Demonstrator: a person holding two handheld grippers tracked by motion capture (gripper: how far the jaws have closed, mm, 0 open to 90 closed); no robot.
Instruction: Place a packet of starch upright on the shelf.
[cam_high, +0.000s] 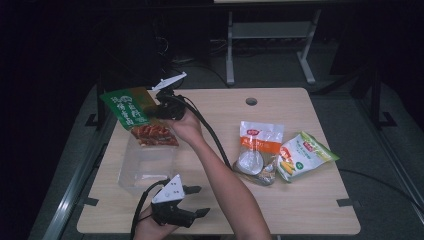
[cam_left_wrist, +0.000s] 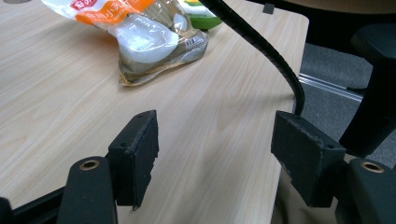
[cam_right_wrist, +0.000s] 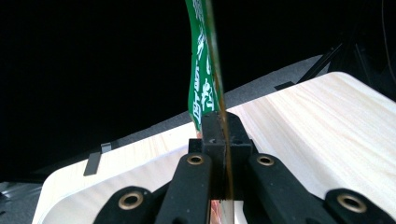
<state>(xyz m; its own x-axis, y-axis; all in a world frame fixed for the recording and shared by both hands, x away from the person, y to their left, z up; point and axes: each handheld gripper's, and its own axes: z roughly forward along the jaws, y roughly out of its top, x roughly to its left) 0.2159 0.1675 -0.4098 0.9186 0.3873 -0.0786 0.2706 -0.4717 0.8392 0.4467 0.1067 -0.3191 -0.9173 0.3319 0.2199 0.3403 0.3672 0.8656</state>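
Note:
A green snack packet (cam_high: 131, 111) with red pieces showing at its clear lower end hangs tilted above a clear plastic box (cam_high: 145, 170) at the table's left. My right gripper (cam_high: 156, 110) is shut on the packet's edge, the arm reaching across from the lower right. In the right gripper view the jaws (cam_right_wrist: 219, 133) are pressed together on the thin green packet (cam_right_wrist: 203, 84), which rises edge-on above them. My left gripper (cam_high: 201, 201) hovers near the front edge, just right of the box, open and empty. Its pads (cam_left_wrist: 135, 149) stand wide apart over bare wood.
An orange-and-white packet (cam_high: 260, 145) and a green-and-white packet (cam_high: 302, 155) lie side by side at the table's (cam_high: 300, 210) right. The same orange packet (cam_left_wrist: 140, 37) lies ahead of the left jaws. The right gripper's black cable (cam_left_wrist: 261, 46) trails across the table.

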